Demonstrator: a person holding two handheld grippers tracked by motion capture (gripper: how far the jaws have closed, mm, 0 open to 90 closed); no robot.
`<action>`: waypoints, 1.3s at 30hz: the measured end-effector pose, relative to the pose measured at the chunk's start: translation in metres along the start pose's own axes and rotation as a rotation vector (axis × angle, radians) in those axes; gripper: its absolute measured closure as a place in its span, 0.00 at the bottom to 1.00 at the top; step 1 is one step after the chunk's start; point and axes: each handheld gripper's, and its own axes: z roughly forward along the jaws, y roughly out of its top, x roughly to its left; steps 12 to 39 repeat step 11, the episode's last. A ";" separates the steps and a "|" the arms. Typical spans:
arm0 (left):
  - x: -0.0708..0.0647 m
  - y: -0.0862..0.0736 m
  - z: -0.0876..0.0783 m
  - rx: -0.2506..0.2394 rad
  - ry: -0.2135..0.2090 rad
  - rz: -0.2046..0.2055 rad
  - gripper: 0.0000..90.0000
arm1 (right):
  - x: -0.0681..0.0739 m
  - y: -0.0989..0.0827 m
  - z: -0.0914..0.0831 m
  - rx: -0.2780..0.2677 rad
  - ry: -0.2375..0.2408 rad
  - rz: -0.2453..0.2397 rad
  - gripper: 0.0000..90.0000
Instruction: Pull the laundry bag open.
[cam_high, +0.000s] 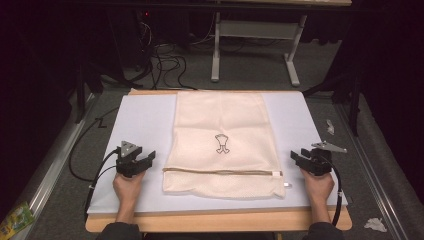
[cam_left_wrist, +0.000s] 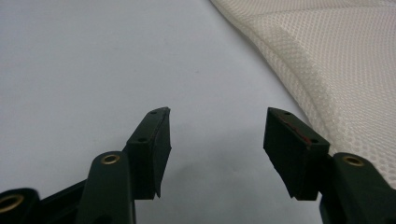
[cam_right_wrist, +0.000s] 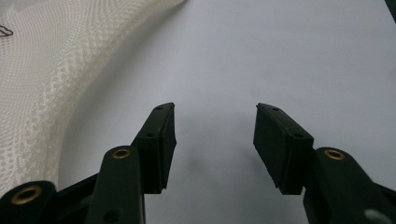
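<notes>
Black jaws of the left gripper (cam_left_wrist: 217, 144) stand wide apart over bare sheet with nothing between them, and those of the right gripper (cam_right_wrist: 215, 140) gape the same way, empty. Each hand is parked at the lower left and lower right of the high view, either side of the mesh laundry bag (cam_high: 222, 142), probably so the bag lies free for a fresh grasp. It lies flat at centre frame, its zipper (cam_high: 222, 172) running across the near end, on a pale sheet (cam_high: 142, 120) covering the desk (cam_high: 210, 221), with grey carpet (cam_high: 250, 70), cables and a white table frame (cam_high: 255, 37) in the dim upper frame.
</notes>
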 end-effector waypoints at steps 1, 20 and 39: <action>0.000 0.000 0.000 0.001 -0.001 -0.001 0.46 | 0.001 0.000 0.000 0.005 -0.003 -0.002 0.54; 0.001 0.001 0.002 0.018 -0.003 -0.011 0.43 | 0.001 0.000 0.001 0.013 -0.006 -0.009 0.50; 0.001 0.001 0.002 0.018 -0.003 -0.011 0.43 | 0.001 0.000 0.001 0.013 -0.006 -0.009 0.50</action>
